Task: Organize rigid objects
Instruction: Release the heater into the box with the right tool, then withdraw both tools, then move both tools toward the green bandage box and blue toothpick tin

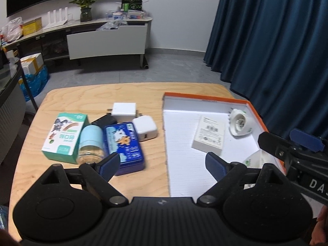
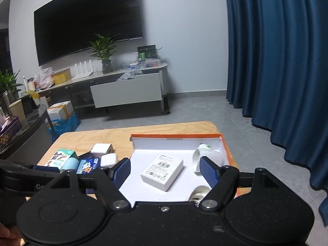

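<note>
The left hand-held gripper [image 1: 163, 164] hangs over the near part of the wooden table [image 1: 131, 91] with its blue pads spread wide and nothing between them; it straddles the left wall of the orange-rimmed box [image 1: 205, 97]. To its left, on the bare table, sits a loose cluster: a blue tin [image 1: 125, 143] just ahead of the left pad, a pale blue-capped jar [image 1: 91, 145] lying on its side against a green and white carton [image 1: 64, 137], two white chargers [image 1: 144, 128] and a black item partly hidden behind them. Inside the box a flat white carton [image 1: 209, 133] lies just ahead of the right pad, with a white round fitting [image 1: 239, 124] beyond it near the far right wall and another partly hidden at the near right. The right hand-held gripper [image 2: 165, 171] is also spread wide and empty, poised over the near edge of the box, the white carton lying just ahead between its pads without touching either.
</note>
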